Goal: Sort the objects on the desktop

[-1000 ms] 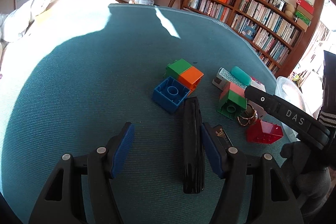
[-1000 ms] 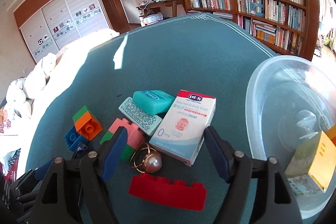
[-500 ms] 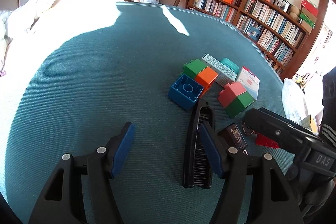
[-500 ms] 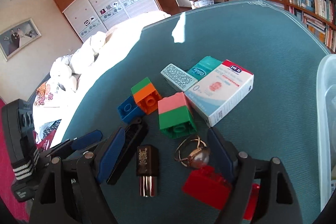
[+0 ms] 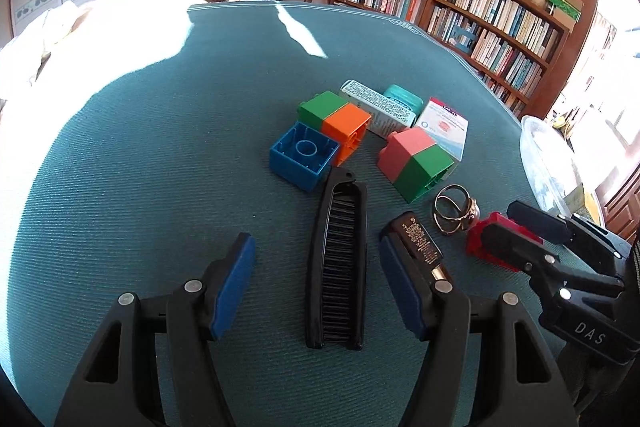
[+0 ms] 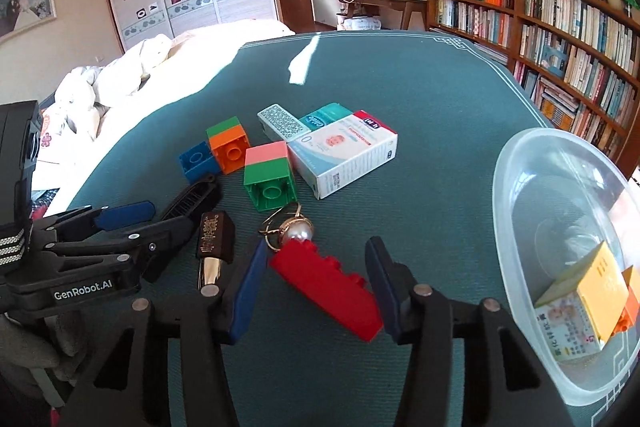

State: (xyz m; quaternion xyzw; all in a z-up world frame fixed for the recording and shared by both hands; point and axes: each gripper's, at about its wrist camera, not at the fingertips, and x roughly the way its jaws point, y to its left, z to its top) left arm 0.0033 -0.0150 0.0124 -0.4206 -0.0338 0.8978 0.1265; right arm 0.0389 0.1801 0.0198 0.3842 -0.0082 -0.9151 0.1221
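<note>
My right gripper [image 6: 316, 291] is closing on a red brick [image 6: 326, 287]; its blue pads touch the brick's two ends on the green tablecloth. The left wrist view shows that gripper [image 5: 500, 223] low on the right, over the red brick [image 5: 478, 241]. My left gripper [image 5: 318, 283] stands open with a black comb [image 5: 336, 259] lying loose between its fingers. Beside it are a black lipstick [image 5: 420, 247] and a pearl ring [image 5: 454, 215]. A clear plastic bowl [image 6: 520, 155] on the right holds a yellow box [image 6: 580, 299].
Beyond the grippers lie a blue brick [image 6: 196, 163], a green-orange brick [image 6: 228, 143], a pink-green brick [image 6: 270, 171], a white baby-wash box [image 6: 348, 155], a teal box [image 6: 324, 115] and a patterned box [image 6: 280, 121]. Bookshelves stand behind the table.
My right gripper swung from over the white box towards the lipstick and ring, then settled around the red brick with its jaws narrowed. The left gripper stayed over the comb.
</note>
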